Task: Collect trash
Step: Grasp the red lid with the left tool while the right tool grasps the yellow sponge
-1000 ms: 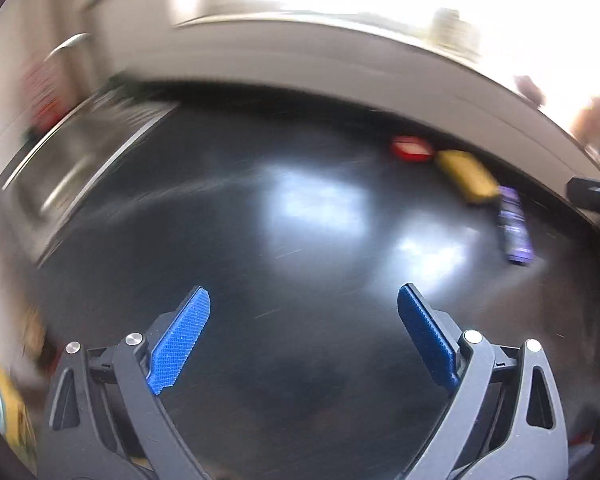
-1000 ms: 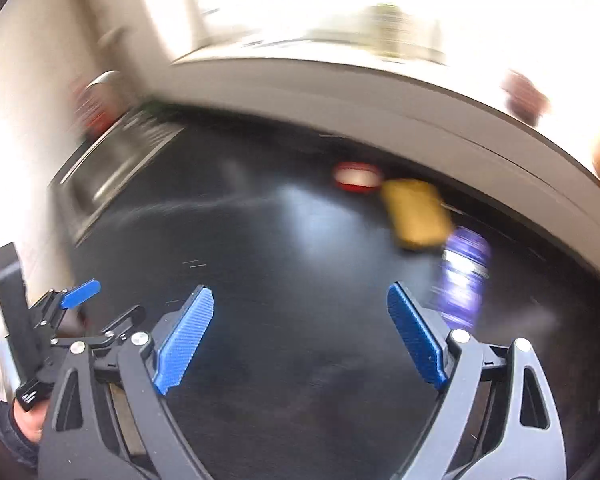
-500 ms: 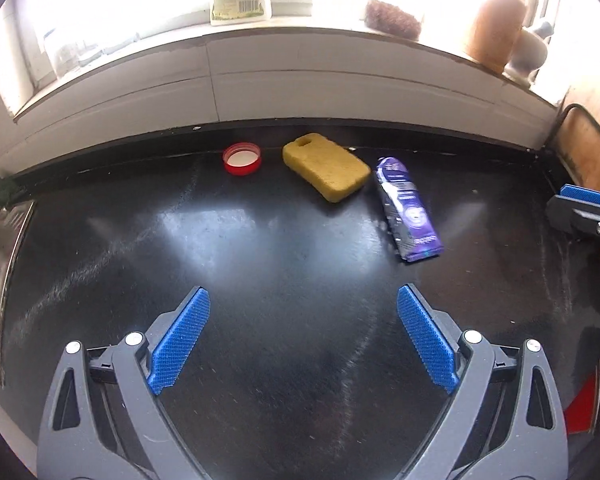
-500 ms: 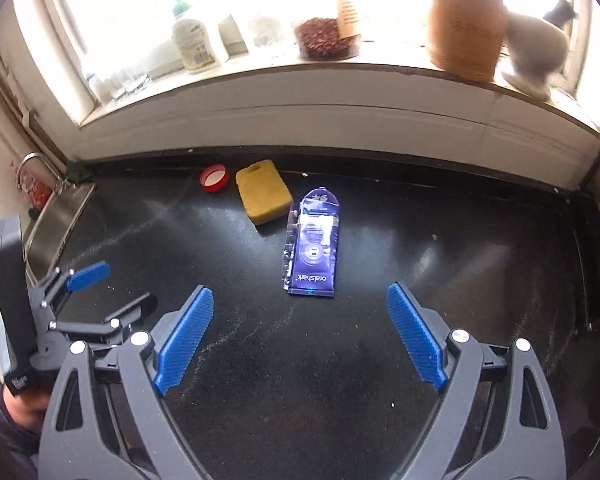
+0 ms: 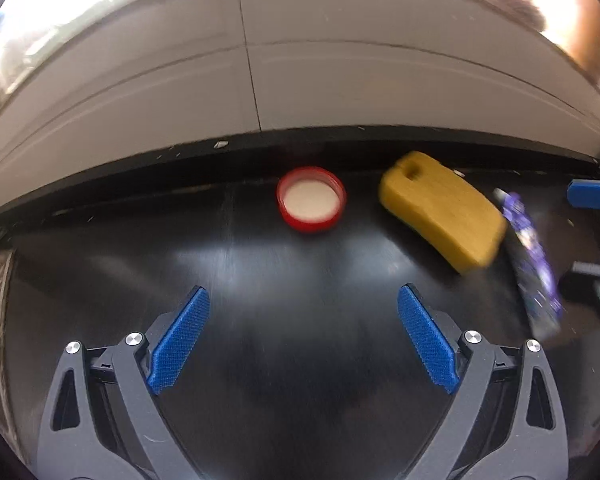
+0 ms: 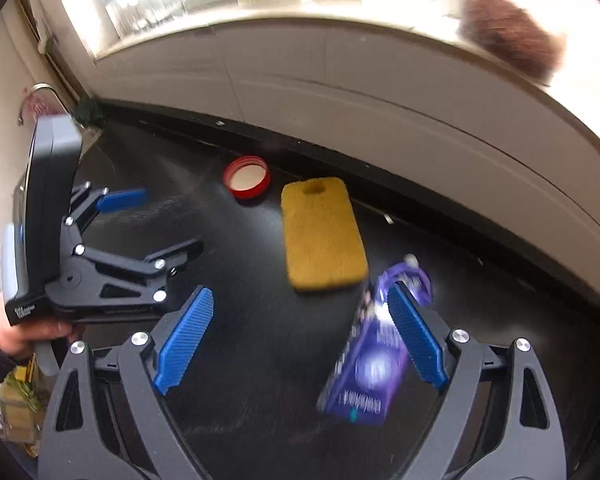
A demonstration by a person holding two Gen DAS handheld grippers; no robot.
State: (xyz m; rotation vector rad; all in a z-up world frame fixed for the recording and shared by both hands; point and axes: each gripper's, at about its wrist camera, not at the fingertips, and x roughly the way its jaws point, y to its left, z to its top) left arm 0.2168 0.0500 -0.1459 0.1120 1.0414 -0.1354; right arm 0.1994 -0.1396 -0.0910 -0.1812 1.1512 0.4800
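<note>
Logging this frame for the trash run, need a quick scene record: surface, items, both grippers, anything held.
surface: black countertop, white panelled wall behind
red lid: open side up, near the back edge
yellow sponge: lying flat, right of the lid
purple wrapper: flat on the counter, right of the sponge
left gripper: open, empty, lined up with the lid
right gripper: open, empty, its right finger in front of the wrapper
held: nothing

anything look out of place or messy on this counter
Yes. A red cap lies loose, open side up, near the back wall with no bottle beside it, and a crumpled purple wrapper lies flat on the black counter next to the yellow sponge. Nothing looks spilled.
</note>
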